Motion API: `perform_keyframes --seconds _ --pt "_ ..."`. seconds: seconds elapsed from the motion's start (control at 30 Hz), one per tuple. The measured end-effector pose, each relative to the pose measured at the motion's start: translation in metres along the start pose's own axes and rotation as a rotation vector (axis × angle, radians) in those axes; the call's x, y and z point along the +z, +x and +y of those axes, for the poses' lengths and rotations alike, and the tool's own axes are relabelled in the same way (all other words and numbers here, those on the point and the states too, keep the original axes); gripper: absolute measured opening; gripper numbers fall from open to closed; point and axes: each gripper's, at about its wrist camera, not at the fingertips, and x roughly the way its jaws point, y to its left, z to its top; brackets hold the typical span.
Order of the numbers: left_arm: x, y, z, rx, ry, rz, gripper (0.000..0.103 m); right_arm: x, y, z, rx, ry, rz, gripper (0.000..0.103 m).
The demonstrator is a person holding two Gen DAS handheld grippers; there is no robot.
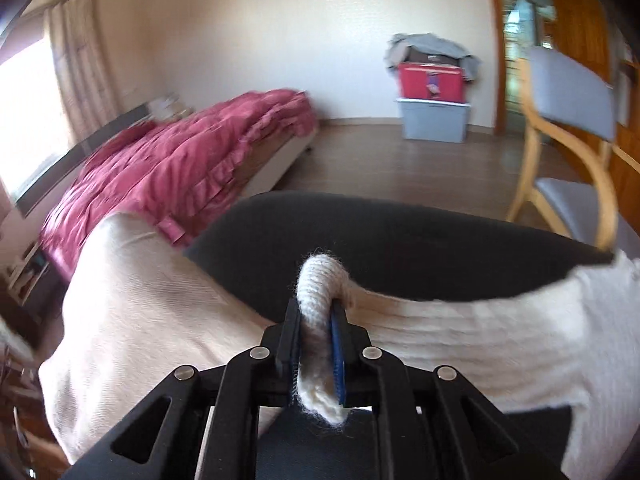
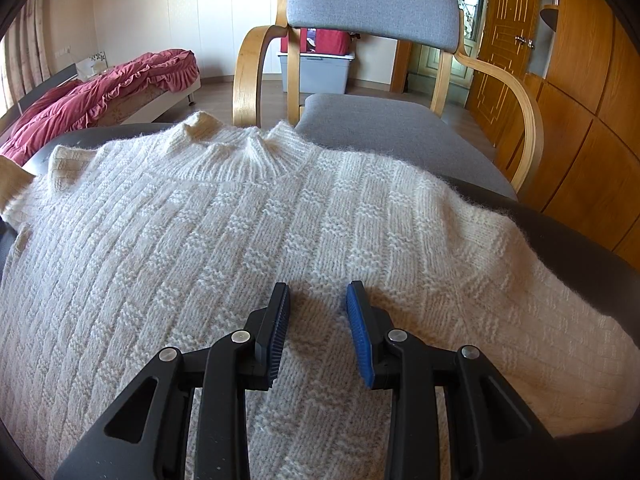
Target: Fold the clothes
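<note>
Left gripper is clamped on a bunched edge of the cream knit sweater, right gripper sits unclenched just over its middle, sweater spread across the dark tabletop, grey chair past the far edge.

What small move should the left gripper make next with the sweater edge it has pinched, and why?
Probably carry the pinched edge across over the sweater's body. The left gripper is shut on a bunched edge of the cream sweater, lifted off the dark table. The right gripper stands open, low over the sweater's middle, which lies flat and suits a fold line.
</note>
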Motion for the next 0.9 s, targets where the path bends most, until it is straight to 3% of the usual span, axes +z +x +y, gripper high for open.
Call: perform_keyframes --seconds 0.1,0.17,0.23,0.37,0.43,0.47,0.53,0.67,0.77,0.9 --pt "0.007 0.024 0.036 0.098 -0.12 0.075 0.019 0.0 0.0 0.0 0.001 0.001 0.0 0.033" --pt "0.005 0.03 0.061 0.12 -0.232 0.096 0.019 0.0 0.0 0.0 0.001 0.001 0.0 0.033" --pt "0.002 0.02 0.083 0.119 -0.364 0.044 0.019 0.0 -0.001 0.0 0.001 0.001 0.0 0.033" --pt "-0.007 -0.021 0.106 0.238 -0.537 -0.133 0.019 0.0 0.0 0.0 -0.004 -0.003 0.001 0.033" --pt "-0.014 -0.038 0.083 0.142 -0.5 -0.229 0.021 0.0 0.0 0.001 -0.008 -0.008 0.001 0.033" --pt "-0.015 -0.038 0.062 0.089 -0.433 -0.232 0.023 0.0 0.0 0.001 -0.01 -0.011 0.002 0.033" --pt "-0.018 -0.028 0.011 -0.013 -0.279 -0.192 0.023 0.0 0.0 0.001 -0.013 -0.015 0.002 0.033" --pt "-0.036 0.01 -0.074 -0.167 -0.107 -0.054 0.023 0.0 -0.001 0.001 -0.013 -0.015 0.002 0.033" --pt "-0.042 0.047 -0.11 -0.144 -0.05 0.042 0.023 0.0 -0.001 -0.001 -0.006 -0.008 0.002 0.033" --pt "-0.039 0.086 -0.098 -0.04 -0.075 0.119 0.026 0.0 -0.001 -0.002 0.003 0.001 0.002 0.033"
